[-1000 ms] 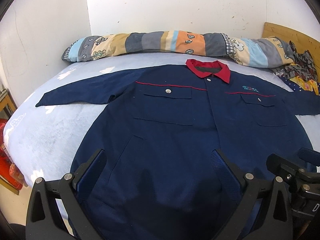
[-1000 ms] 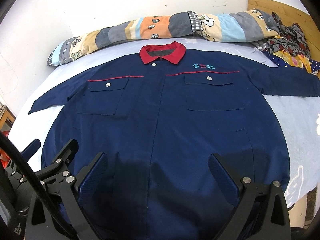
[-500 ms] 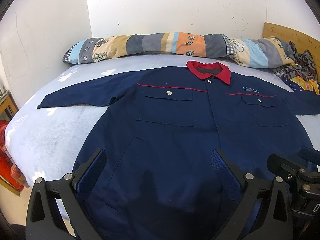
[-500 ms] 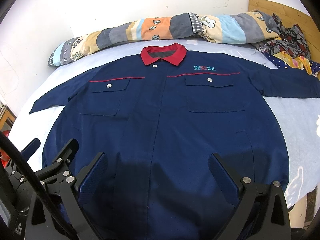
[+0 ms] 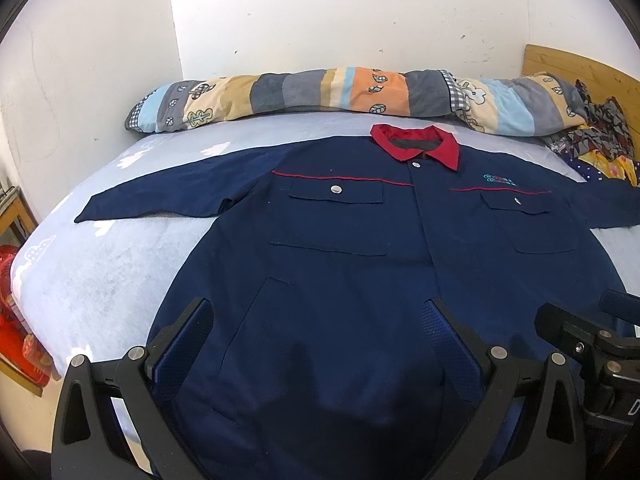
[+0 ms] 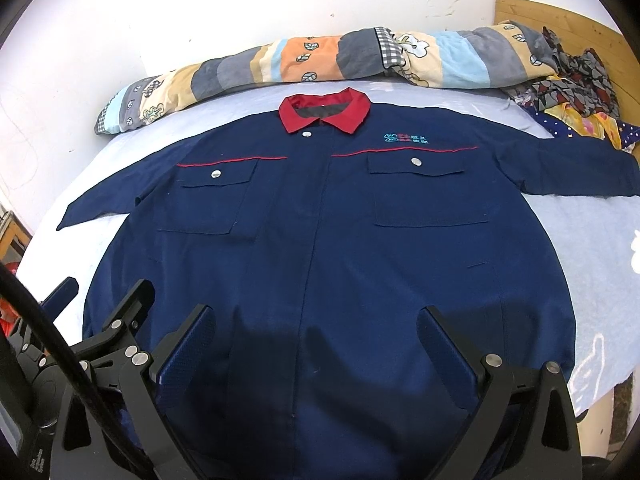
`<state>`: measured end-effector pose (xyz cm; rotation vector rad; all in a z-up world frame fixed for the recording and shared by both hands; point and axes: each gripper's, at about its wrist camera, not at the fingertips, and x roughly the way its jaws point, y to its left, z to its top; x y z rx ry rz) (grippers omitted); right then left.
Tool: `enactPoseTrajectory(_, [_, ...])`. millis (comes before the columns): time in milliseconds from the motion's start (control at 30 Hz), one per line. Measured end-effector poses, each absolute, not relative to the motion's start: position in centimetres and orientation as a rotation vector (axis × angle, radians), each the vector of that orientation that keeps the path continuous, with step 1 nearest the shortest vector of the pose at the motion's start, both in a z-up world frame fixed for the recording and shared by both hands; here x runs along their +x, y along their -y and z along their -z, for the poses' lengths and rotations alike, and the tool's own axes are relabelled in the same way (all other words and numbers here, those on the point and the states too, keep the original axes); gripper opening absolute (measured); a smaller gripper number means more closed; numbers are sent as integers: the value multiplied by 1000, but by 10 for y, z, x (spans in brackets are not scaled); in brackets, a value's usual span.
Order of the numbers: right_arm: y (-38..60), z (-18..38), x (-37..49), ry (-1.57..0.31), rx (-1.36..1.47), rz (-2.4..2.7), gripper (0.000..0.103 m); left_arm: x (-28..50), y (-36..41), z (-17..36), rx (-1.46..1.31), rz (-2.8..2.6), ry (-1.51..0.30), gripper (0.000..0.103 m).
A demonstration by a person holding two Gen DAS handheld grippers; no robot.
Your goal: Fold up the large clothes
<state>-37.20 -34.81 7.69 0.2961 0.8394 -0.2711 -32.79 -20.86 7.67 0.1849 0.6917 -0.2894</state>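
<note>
Bg: white walls (image 5: 320, 12), scuffed w/ small marks; corner seam upper left of left wrist view. Bed (image 5: 100, 272) w/ pale blue sheet, white cloud print. Rolled patchwork quilt (image 5: 360, 92) along far edge at wall. Wooden headboard (image 6: 560, 20) upper right; crumpled patterned clothes (image 6: 568, 92) just below it. Red item (image 5: 12, 320) at left edge, off bed. Bright, even light.

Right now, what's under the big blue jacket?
The blue jacket lies flat on a pale blue bedsheet, which shows all around it. Whether anything else hides beneath the jacket cannot be seen, because the cloth covers that part.
</note>
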Motion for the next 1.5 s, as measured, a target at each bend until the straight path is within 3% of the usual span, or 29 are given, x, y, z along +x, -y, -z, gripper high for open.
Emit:
enactPoseTrajectory(367, [408, -106, -388, -739, 457, 281, 102, -308, 201, -99, 162, 321, -688, 103])
enactPoseTrajectory(567, [547, -133, -437, -588, 705, 448, 102, -251, 211, -125, 167, 362, -680, 103])
enactPoseTrajectory(833, [745, -111, -510, -499, 900, 672, 102, -195, 236, -116, 205, 371, -744, 103])
enactPoseTrajectory(900, [792, -104, -525, -470, 945, 705, 98, -193, 239, -115, 187, 390, -757, 103])
enactPoseTrajectory(1033, [868, -81, -543, -421, 1056, 761, 79, -196, 251, -112, 233, 384, -734, 103])
enactPoseTrajectory(1200, [917, -59, -543, -362, 1137, 760, 66, -195, 263, -103, 267, 374, -729, 103])
enactPoseTrajectory(1500, [960, -27, -530, -347, 1172, 852, 64, -194, 272, -91, 269, 394, -755, 103])
